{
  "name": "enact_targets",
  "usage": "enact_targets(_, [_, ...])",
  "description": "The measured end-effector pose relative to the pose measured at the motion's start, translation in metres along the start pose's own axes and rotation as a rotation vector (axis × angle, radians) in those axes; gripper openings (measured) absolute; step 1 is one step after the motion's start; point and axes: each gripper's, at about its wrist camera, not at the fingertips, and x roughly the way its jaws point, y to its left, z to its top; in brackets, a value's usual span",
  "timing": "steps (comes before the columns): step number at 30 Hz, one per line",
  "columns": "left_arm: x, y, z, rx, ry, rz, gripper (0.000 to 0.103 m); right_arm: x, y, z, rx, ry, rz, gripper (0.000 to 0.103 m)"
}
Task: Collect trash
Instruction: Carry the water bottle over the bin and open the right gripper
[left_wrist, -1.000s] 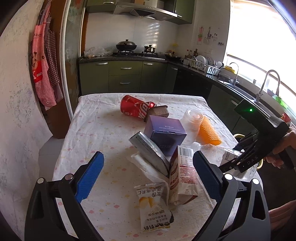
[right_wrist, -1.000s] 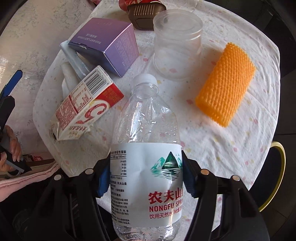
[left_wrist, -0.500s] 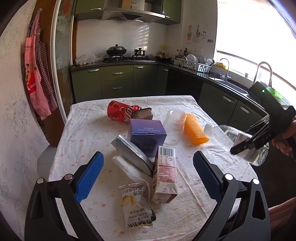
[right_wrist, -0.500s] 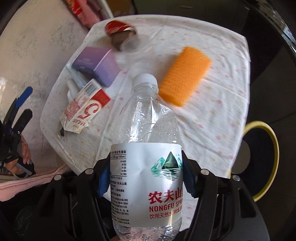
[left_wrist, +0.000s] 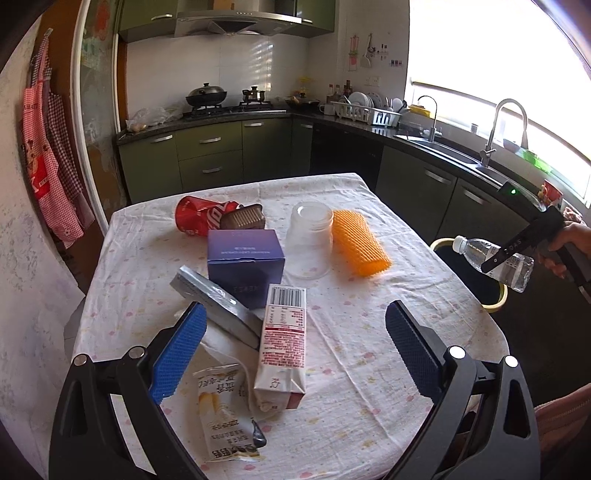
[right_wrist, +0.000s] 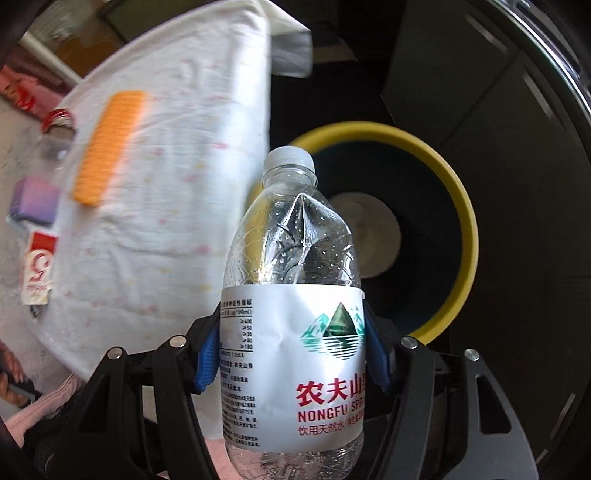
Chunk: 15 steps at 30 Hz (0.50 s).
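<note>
clamping a water bottle (right_wrist: 291, 295) over the yellow-rimmed bin (right_wrist: 463, 206), right hand-held gripper (right_wrist: 291, 354) nears a first drop; left hand-held gripper (left_wrist: 295, 347) gapes empty, seven items wait on the counter (left_wrist: 369, 306)

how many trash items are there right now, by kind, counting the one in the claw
Bottles: 1, water bottle in the right claw
Cans: 1
Cartons: 1
Boxes: 2, purple, silver
Plastic cups: 1
Orange mesh sleeves: 1
Snack wrappers: 1
Brown ridged trays: 1
Total: 9
</note>
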Motion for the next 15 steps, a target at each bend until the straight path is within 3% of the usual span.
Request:
enact_targets(8, [0.011,-0.007,0.002,0.015,0.026,0.01,0.096,0.048,-0.049,0.033,0.106,0.064,-0.043,0.066])
enact_targets(10, [0.012,-0.008,0.001,0.018,0.029,0.01,0.096,0.049,-0.056,0.036,0.129,0.05,-0.077,0.068])
enact_targets(15, [0.017,-0.007,-0.001,0.017,0.039,0.005,0.096,0.025,-0.047,0.02,0.136,-0.04,-0.018,0.068])
